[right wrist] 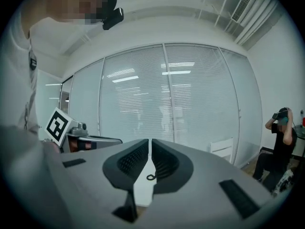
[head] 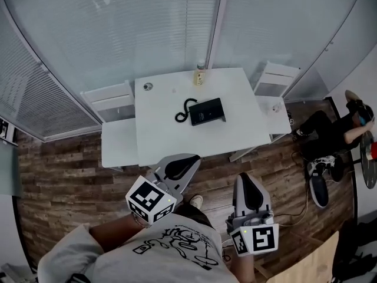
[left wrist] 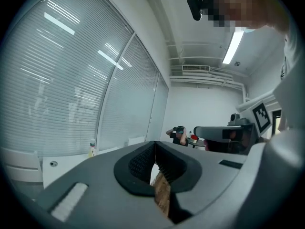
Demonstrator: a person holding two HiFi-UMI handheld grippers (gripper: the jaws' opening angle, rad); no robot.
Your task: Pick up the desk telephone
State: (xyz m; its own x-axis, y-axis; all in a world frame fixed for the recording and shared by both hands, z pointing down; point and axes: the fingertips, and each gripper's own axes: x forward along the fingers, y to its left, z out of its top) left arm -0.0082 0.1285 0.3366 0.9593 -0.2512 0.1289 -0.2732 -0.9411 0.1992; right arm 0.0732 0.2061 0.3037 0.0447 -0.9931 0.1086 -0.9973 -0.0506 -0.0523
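Observation:
A black desk telephone (head: 207, 111) lies on the white table (head: 159, 134), its coiled cord (head: 184, 110) curling off its left side. Both grippers are held close to the person's body, short of the table's near edge and well away from the phone. My left gripper (head: 189, 160) is shut and holds nothing; its own view shows the jaws (left wrist: 155, 144) pressed together. My right gripper (head: 248, 180) is shut too, with only a sliver between the jaws (right wrist: 149, 144), through which a bit of the cord (right wrist: 150, 177) and table show.
A small bottle (head: 200, 76) stands at the table's far edge, and a small round thing (head: 148, 86) lies at its far left corner. White chairs (head: 109, 102) flank the table. A seated person (head: 336, 128) is at the right. Glass walls with blinds lie behind.

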